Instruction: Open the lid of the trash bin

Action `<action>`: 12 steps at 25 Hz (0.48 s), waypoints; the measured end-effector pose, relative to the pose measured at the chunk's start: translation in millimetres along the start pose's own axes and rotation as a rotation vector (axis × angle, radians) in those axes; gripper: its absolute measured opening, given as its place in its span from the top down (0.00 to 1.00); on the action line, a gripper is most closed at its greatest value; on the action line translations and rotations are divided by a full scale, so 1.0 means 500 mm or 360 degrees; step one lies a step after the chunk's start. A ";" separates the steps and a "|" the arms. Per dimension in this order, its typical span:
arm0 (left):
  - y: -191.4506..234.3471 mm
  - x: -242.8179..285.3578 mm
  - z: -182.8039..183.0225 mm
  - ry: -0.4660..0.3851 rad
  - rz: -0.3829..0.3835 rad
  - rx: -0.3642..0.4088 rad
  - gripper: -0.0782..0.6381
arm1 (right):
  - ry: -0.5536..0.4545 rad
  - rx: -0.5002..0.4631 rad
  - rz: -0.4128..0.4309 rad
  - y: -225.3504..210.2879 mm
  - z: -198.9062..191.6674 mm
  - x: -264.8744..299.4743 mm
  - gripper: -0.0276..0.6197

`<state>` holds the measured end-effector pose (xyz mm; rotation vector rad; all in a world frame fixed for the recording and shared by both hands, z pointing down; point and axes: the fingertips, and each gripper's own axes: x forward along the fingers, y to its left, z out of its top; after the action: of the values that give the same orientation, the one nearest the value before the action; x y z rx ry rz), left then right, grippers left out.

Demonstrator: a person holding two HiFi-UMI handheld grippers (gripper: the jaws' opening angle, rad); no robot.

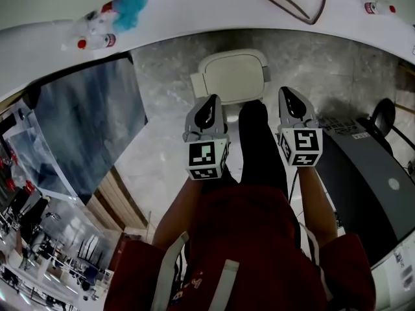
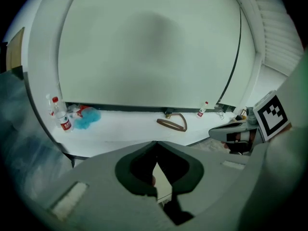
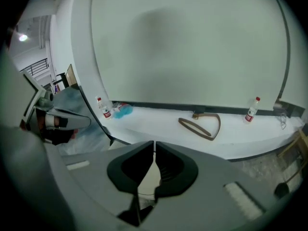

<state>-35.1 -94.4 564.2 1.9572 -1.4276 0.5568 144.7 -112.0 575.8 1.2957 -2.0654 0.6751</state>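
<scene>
The cream trash bin (image 1: pixel 233 76) stands on the grey floor ahead of me with its lid down. Both grippers hang above its near edge, apart from it. My left gripper (image 1: pixel 210 101) is over the bin's near left corner, and its jaws (image 2: pixel 155 143) meet at the tips with nothing between them. My right gripper (image 1: pixel 288 92) hovers just right of the bin, its jaws (image 3: pixel 154 143) closed to a thin slit and empty. A strip of the cream lid (image 2: pixel 162 183) shows through the gap under the left jaws, and the lid (image 3: pixel 147 179) shows the same way under the right jaws.
A white curved ledge (image 1: pixel 194 11) runs behind the bin, with water bottles (image 1: pixel 97 41), a blue cloth (image 1: pixel 130 8) and a brown strap loop (image 1: pixel 295 2) on it. A grey machine (image 1: pixel 363 180) stands at the right, a dark panel (image 1: pixel 84 128) at the left. My dark trouser leg (image 1: pixel 259 148) lies between the grippers.
</scene>
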 end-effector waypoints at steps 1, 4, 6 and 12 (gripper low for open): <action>-0.003 0.013 -0.013 0.0028 0.0005 -0.0005 0.88 | 0.0034 -0.0001 0.0019 -0.004 -0.020 0.016 0.93; -0.010 0.046 -0.054 0.0100 0.0023 -0.0021 0.88 | 0.0126 0.0008 0.0061 -0.016 -0.078 0.056 0.88; -0.012 0.067 -0.081 0.0146 0.0037 -0.0039 0.88 | 0.0174 0.0027 0.0077 -0.028 -0.112 0.081 0.85; -0.025 0.115 -0.148 0.0264 0.0059 -0.0068 0.88 | 0.0322 0.0045 0.0117 -0.072 -0.210 0.153 0.81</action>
<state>-2.2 -78.1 651.4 1.8096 -1.3630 0.6835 174.6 -100.0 706.6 1.1219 -1.9519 0.8350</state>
